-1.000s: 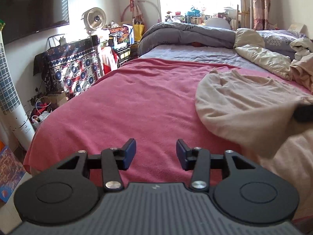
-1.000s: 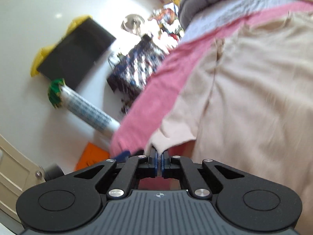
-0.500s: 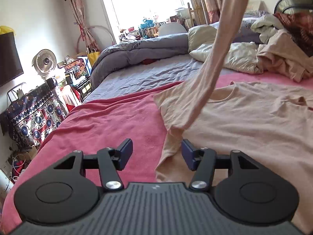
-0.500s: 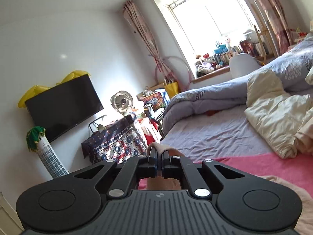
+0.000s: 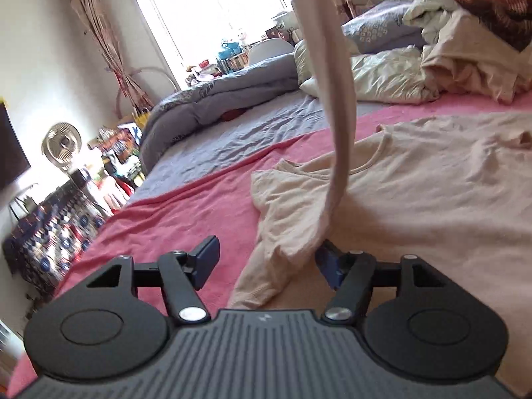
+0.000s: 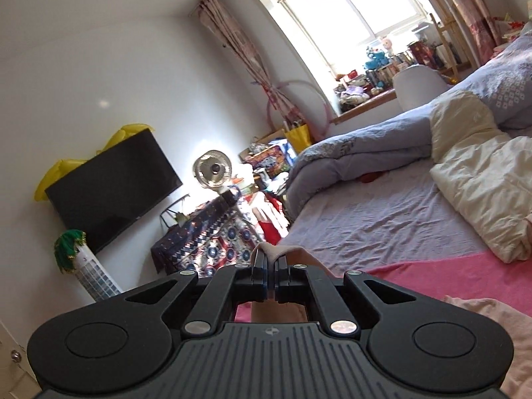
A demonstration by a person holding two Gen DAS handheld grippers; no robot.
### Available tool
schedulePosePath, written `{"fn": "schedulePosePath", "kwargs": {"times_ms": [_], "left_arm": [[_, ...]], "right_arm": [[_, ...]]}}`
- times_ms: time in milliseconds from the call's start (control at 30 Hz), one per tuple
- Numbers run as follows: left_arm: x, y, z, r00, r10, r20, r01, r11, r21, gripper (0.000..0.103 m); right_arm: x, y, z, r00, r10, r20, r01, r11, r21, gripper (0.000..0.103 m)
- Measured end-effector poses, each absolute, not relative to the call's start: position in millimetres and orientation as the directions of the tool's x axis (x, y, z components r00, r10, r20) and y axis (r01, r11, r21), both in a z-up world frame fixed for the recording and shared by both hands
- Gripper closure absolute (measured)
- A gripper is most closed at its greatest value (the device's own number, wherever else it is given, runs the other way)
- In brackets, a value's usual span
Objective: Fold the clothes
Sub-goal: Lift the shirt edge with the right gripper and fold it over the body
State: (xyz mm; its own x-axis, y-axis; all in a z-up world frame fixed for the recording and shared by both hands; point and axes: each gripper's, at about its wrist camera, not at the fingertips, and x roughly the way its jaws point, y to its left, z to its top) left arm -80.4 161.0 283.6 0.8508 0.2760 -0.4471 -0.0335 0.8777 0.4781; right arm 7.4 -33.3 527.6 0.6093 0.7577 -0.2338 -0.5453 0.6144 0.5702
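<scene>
My right gripper [image 6: 270,277] pinches a strip of the beige T-shirt [image 5: 432,193] high, out the frame's top, so its side lifts for folding. My left gripper [image 5: 266,259], jaws opening around the lower hem at bottom centre, hasn't clamped; the shirt sprawls across the pink blanket [image 5: 186,212] at right.

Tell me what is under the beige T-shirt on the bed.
Under the beige T-shirt lies the pink blanket, showing along its left and far edges. Whatever else might lie beneath is covered by the cloth.
</scene>
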Motion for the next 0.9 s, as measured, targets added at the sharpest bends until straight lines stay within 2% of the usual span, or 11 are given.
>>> {"fn": "schedulePosePath", "kwargs": {"times_ms": [33,67,100,133,233,267,333,400,500,600,900], "left_arm": [[-68.2,164.2,279.9,0.839,0.306,-0.451,-0.06,0.874,0.482,0.036],[-55.3,173.5,279.1,0.819,0.324,-0.473,-0.093,0.889,0.448,0.041],[-42.5,185.3,279.4,0.798,0.336,-0.501,-0.128,0.906,0.404,0.05],[-29.6,199.6,279.9,0.773,0.349,-0.531,-0.174,0.92,0.351,0.054],[-19.1,245.8,284.6,0.74,0.277,-0.613,-0.246,0.96,0.137,0.053],[-21.8,249.6,283.2,0.738,0.274,-0.616,-0.25,0.96,0.127,0.053],[-27.2,248.4,275.9,0.727,0.329,-0.603,-0.272,0.944,0.187,0.055],[-34.3,254.3,266.3,0.711,0.354,-0.608,-0.292,0.935,0.202,0.054],[-50.2,270.7,264.3,0.709,0.355,-0.61,-0.323,0.932,0.166,0.052],[-63.0,281.2,265.7,0.696,0.376,-0.612,-0.358,0.92,0.158,0.053],[-93.0,288.1,277.0,0.709,0.374,-0.597,-0.372,0.918,0.134,0.054]], "right_arm": [[11.6,-25.1,534.1,0.583,0.787,-0.202,-0.566,0.572,0.593,0.098],[14.3,-16.6,542.6,0.564,0.806,-0.178,-0.587,0.543,0.6,0.098],[16.4,-7.9,551.7,0.547,0.822,-0.159,-0.607,0.52,0.601,0.098],[18.5,0.8,560.8,0.529,0.837,-0.139,-0.627,0.496,0.6,0.098],[12.7,16.7,570.4,0.526,0.838,-0.146,-0.686,0.519,0.51,0.098],[11.4,17.1,565.0,0.541,0.825,-0.164,-0.683,0.544,0.487,0.098],[12.3,13.3,545.3,0.573,0.788,-0.223,-0.654,0.604,0.455,0.098],[19.2,4.5,512.1,0.612,0.72,-0.327,-0.589,0.691,0.419,0.098],[24.3,-17.6,451.1,0.65,0.559,-0.516,-0.478,0.828,0.295,0.098],[13.2,-40.4,398.8,0.624,0.426,-0.655,-0.402,0.894,0.199,0.098],[-67.6,-90.3,332.0,0.494,0.341,-0.8,-0.388,0.91,0.148,0.097]]}}
